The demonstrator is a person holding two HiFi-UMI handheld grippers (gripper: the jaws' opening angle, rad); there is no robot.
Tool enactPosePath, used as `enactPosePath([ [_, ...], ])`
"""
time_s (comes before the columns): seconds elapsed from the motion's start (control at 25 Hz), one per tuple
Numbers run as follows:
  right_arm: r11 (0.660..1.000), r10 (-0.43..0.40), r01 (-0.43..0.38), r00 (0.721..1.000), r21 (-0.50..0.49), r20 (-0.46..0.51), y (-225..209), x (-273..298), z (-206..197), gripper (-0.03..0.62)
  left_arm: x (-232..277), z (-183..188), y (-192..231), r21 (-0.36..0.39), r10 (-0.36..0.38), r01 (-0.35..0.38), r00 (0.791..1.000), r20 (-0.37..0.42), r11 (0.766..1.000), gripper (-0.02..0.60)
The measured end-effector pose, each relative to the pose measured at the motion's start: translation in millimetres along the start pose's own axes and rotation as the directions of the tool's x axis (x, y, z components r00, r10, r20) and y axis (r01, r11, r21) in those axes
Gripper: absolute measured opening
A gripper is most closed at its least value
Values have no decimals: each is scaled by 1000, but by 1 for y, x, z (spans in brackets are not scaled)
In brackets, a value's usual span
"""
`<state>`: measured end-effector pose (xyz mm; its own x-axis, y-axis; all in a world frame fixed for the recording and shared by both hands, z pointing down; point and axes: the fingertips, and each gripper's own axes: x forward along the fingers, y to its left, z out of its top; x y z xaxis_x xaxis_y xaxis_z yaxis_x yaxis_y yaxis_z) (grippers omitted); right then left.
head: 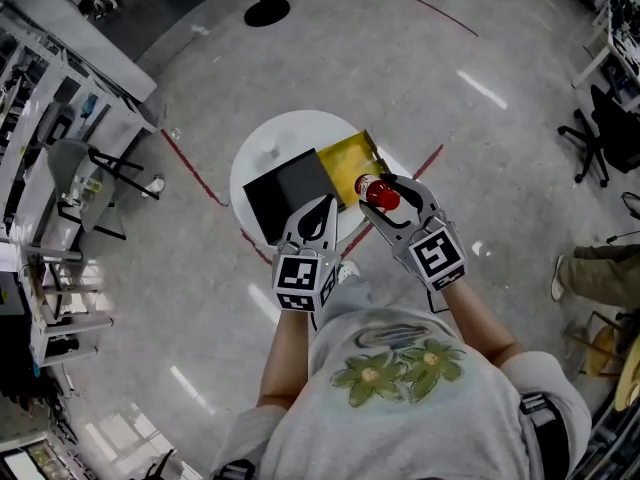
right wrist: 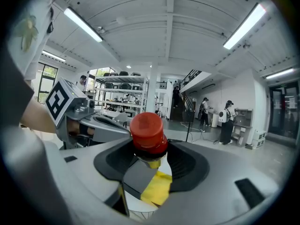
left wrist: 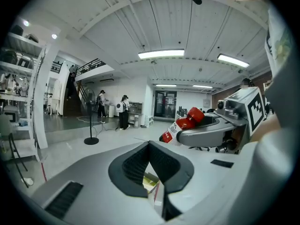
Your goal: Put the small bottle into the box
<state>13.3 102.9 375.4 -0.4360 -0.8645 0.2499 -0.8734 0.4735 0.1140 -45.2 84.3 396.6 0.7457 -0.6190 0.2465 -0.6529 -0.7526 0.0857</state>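
Note:
The small bottle [head: 378, 194] has a red cap and a white and red label. My right gripper [head: 383, 196] is shut on it just below the cap [right wrist: 147, 132] and holds it in the air over the near edge of the box. The box stands on a round white table [head: 268, 148]; its yellow inside [head: 350, 160] faces up and its black lid [head: 285, 193] lies flat to the left. My left gripper [head: 322, 206] is shut, its tips meeting over the lid's right edge. Whether it pinches the lid I cannot tell. In the left gripper view the bottle [left wrist: 187, 121] hangs to the right.
Red tape lines run across the grey floor by the table. A round stand base [head: 267, 12] sits farther back, shelving [head: 50, 148] lines the left side, and an office chair [head: 605, 133] is at the right. A person's leg and shoe [head: 580, 273] show at the right edge.

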Motion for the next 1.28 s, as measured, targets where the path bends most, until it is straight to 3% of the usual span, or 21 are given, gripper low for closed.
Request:
enactPosePath([
  [0.32,999,-43,43,999,0,-8,-21,49,7,229,32,3,41,4,-53,53,999,-9,999,3],
  [0.8,997,-77,77,996,9,-50,-46,73,-10,229,67,-11,57,-18,-99,98,994,-38,995,3],
  [1.28,1000,20,-18,997,22,-79,-96,110,-19,229,120,1,81,-50,-22,19,998,-59,999,3],
])
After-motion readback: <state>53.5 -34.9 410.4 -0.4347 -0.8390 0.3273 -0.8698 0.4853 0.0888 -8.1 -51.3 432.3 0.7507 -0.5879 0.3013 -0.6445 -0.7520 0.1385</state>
